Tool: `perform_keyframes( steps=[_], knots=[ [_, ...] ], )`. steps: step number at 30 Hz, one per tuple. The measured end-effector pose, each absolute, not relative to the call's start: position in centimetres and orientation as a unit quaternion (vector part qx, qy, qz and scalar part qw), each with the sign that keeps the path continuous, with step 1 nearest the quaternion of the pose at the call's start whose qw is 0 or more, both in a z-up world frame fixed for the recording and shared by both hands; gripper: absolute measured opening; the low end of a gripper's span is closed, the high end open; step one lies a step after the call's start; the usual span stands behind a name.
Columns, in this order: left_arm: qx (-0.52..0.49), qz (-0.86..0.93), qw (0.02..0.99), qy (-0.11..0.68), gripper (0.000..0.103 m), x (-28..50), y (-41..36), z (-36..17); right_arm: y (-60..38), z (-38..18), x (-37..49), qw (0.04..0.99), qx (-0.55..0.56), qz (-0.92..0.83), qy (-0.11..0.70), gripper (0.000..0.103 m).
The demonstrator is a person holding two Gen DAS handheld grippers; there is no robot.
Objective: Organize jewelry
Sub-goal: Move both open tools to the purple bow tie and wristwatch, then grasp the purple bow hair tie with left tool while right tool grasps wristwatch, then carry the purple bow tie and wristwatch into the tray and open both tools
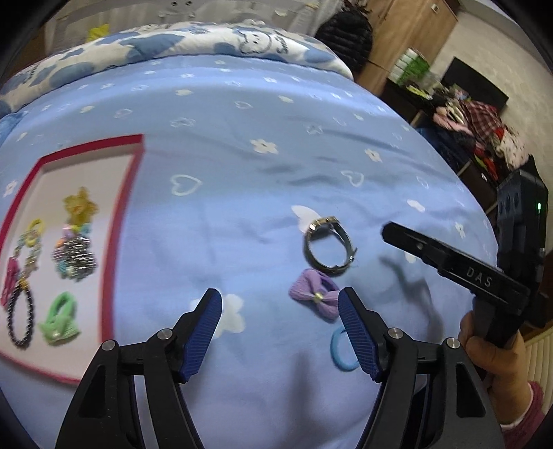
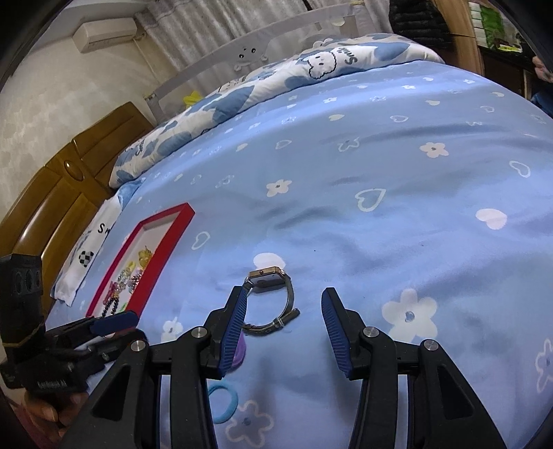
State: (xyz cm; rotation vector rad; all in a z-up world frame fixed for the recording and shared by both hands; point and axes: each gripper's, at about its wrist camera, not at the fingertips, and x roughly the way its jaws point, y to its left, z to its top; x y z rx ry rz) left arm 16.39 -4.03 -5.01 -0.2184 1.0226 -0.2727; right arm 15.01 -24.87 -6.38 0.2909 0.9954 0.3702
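Note:
A metal wristwatch (image 1: 328, 245) lies on the blue bedspread; it also shows in the right wrist view (image 2: 273, 300). A purple bow hair clip (image 1: 314, 292) and a blue hair tie (image 1: 342, 349) lie just in front of it. My left gripper (image 1: 280, 331) is open and empty, above the bedspread left of the bow. My right gripper (image 2: 285, 328) is open and empty, with the watch just beyond its left finger. A red-rimmed tray (image 1: 121, 214) at the left holds a green bow, a dark bead bracelet, a yellow flower clip and other pieces.
A folded blue-and-white quilt (image 1: 172, 45) lies along the far side of the bed. A wooden headboard (image 2: 62, 193) stands at the left. A wardrobe (image 1: 411, 31) and a cluttered dark shelf (image 1: 477, 127) stand to the right of the bed.

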Motion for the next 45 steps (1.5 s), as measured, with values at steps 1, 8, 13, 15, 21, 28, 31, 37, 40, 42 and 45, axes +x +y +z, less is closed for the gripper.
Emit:
perform_keyframes(
  steps=[1, 8, 13, 15, 21, 28, 31, 37, 40, 42, 45],
  knots=[
    [-0.102, -0.134, 0.855, 0.491, 0.069, 16.9, -4.5, -5.4, -24.8, -6.6, 15.3, 0.851, 0.135, 0.177, 0.476, 0.048],
    [-0.085, -0.147, 0.843, 0.51, 0.068, 19.2, -6.6, -7.7, -24.0, -7.8, 16.8, 0.843, 0.12, 0.186, 0.49, 0.048],
    [-0.068, -0.155, 0.836, 0.522, 0.053, 20.3, -8.0, -9.5, -23.6, -8.7, 17.5, 0.836, 0.117, 0.189, 0.502, 0.047],
    [-0.062, -0.16, 0.838, 0.519, 0.035, 20.5, -8.5, -9.6, -23.3, -9.1, 17.6, 0.833, 0.115, 0.19, 0.507, 0.047],
    [-0.065, -0.173, 0.839, 0.512, 0.016, 20.4, -8.3, -9.8, -22.1, -10.3, 18.1, 0.827, 0.095, 0.19, 0.52, 0.043],
    [-0.098, -0.153, 0.849, 0.497, 0.013, 19.6, -5.3, -8.6, -20.9, -10.5, 17.8, 0.835, 0.059, 0.173, 0.52, 0.006],
    [-0.114, -0.143, 0.855, 0.485, 0.012, 18.9, -4.0, -7.8, -20.9, -9.9, 17.5, 0.838, 0.069, 0.176, 0.512, 0.006],
    [-0.134, -0.125, 0.867, 0.464, 0.012, 17.3, -1.7, -6.0, -20.2, -7.9, 16.5, 0.846, 0.088, 0.193, 0.488, 0.006],
    [-0.143, -0.115, 0.873, 0.453, 0.012, 16.2, -0.5, -5.1, -19.7, -6.7, 16.0, 0.849, 0.098, 0.203, 0.478, 0.006],
    [-0.149, -0.109, 0.876, 0.446, 0.012, 15.4, 0.6, -4.4, -19.3, -6.1, 15.8, 0.85, 0.103, 0.211, 0.472, 0.006],
    [-0.156, -0.1, 0.88, 0.436, 0.012, 14.2, 2.1, -3.6, -18.4, -5.2, 15.4, 0.85, 0.107, 0.222, 0.466, 0.006]
  ],
)
